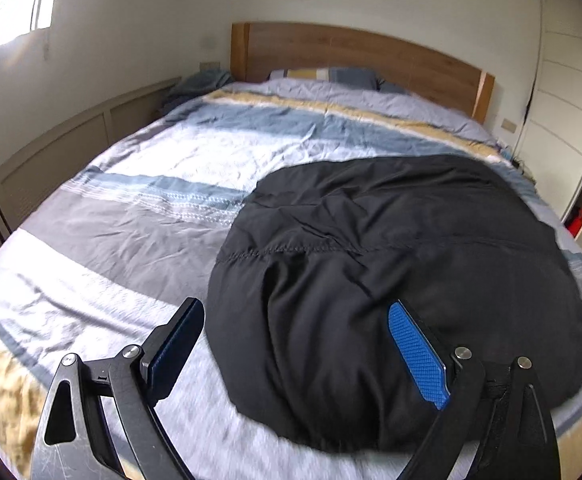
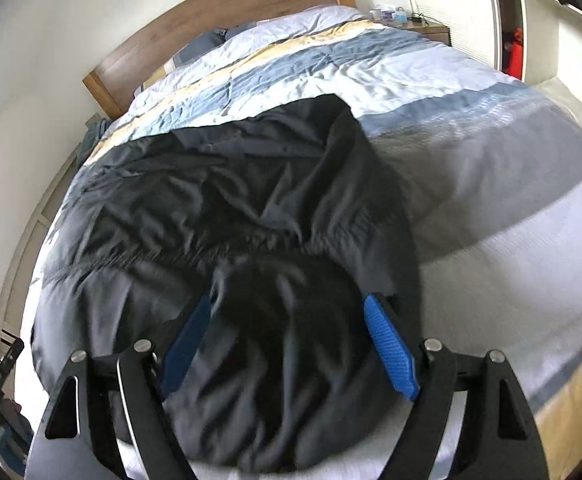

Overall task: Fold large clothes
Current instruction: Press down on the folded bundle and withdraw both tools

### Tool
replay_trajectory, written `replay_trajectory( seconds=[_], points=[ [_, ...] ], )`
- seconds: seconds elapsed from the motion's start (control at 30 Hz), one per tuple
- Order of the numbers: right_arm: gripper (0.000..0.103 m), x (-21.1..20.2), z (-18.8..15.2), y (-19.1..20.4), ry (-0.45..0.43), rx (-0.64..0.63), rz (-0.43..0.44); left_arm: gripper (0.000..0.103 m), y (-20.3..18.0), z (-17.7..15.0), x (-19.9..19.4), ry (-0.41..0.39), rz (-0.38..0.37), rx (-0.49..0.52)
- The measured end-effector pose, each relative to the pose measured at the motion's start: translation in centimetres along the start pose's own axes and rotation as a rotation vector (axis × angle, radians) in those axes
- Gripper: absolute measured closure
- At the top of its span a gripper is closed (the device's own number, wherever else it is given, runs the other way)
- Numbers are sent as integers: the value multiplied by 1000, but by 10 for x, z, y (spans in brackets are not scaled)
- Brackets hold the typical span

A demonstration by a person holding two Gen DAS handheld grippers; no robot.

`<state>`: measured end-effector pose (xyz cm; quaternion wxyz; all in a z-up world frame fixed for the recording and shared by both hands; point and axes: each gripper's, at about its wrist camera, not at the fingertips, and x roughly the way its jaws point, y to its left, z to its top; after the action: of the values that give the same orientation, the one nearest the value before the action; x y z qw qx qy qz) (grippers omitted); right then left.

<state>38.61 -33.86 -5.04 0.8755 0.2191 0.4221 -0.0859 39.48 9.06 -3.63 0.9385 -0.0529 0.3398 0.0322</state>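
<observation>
Left wrist view first: the big black puffy jacket (image 1: 391, 264) lies spread on the bed's striped blue, grey and mustard duvet (image 1: 139, 184), toward the near right part of it. The left gripper (image 1: 297, 344) hangs over the jacket's near left edge with its jaws spread wide and nothing pinched; one blue pad (image 1: 415, 354) sits over the black fabric, the other over bare duvet. Behind are a wooden headboard (image 1: 351, 56), striped pillows (image 1: 331, 76), a low beige panelled ledge (image 1: 71, 140) along the left wall, and a white wardrobe door (image 1: 563, 92) on the right.

Right wrist view: it's blurry, but the right gripper (image 2: 289, 340) is spread wide too, with a rumpled hump of jacket (image 2: 251, 200) bulging up between the blue pads (image 2: 391, 348). I can't tell if they press on it. A cluttered wooden nightstand (image 2: 423, 26) stands past the far corner, and something red (image 2: 515, 56) is in the open closet.
</observation>
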Motion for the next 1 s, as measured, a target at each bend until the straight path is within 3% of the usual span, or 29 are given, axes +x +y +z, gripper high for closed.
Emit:
replay_trajectory(
  seconds=[0.4,0.73,1.0],
  points=[
    [24,-97,-47,-1,-55,20,65,10,-5,-26,-117,-95,-18,38],
    [24,-169,-83,4,-110,2,103,2,-6,-51,-193,-156,-20,73],
    [24,-205,-104,-8,-124,44,149,0,9,-63,-221,-157,-63,47]
  ],
)
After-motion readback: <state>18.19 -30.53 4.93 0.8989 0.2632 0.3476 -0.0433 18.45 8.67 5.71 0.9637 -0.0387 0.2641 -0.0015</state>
